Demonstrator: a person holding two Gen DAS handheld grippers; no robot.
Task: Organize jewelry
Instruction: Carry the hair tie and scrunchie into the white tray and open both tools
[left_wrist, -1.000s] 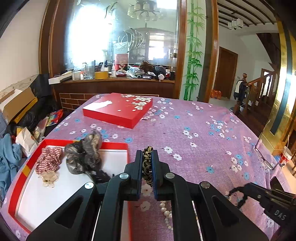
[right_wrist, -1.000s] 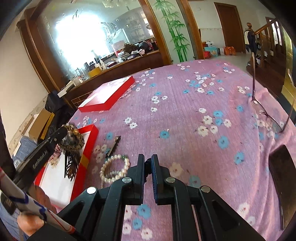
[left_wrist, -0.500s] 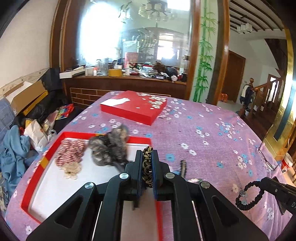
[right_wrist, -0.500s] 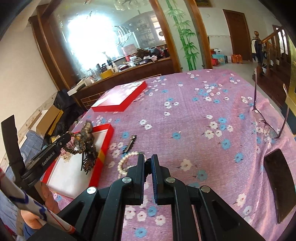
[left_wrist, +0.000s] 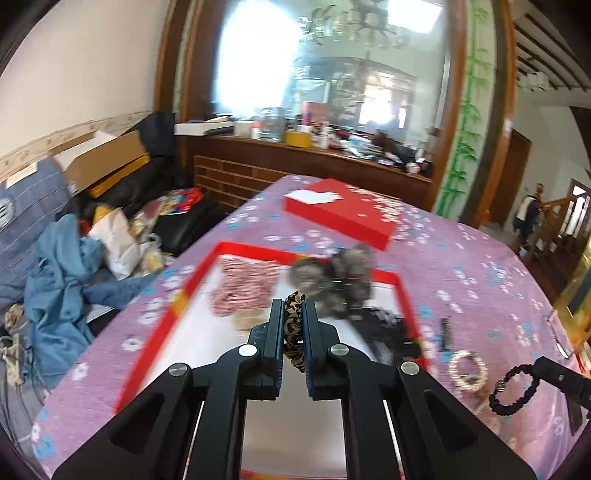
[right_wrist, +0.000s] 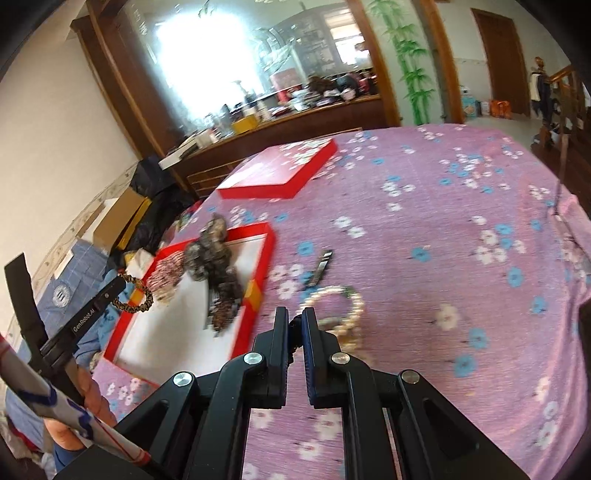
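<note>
My left gripper (left_wrist: 293, 302) is shut on a leopard-print loop (left_wrist: 293, 332) and hangs over the white floor of the red tray (left_wrist: 258, 251). The right wrist view shows that loop (right_wrist: 135, 295) dangling at the tray's near left corner. My right gripper (right_wrist: 294, 314) is shut on a black beaded bracelet (left_wrist: 515, 387), which hangs over the cloth right of the tray. A checked pink scrunchie (left_wrist: 243, 288), a grey scrunchie (left_wrist: 332, 277) and a black clip (left_wrist: 384, 325) lie in the tray. A pearl bracelet (right_wrist: 340, 306) and a dark hair clip (right_wrist: 321, 267) lie on the cloth.
A red flat box lid (right_wrist: 280, 173) lies at the far side of the purple flowered tablecloth (right_wrist: 443, 221). Glasses (right_wrist: 561, 206) rest near the right edge. Clothes, bags and cardboard boxes (left_wrist: 103, 166) pile up beyond the table's left edge.
My left gripper has swung left with the leopard loop, from the tray's right edge to over its middle. The right gripper has drifted toward the tray with the black bracelet.
</note>
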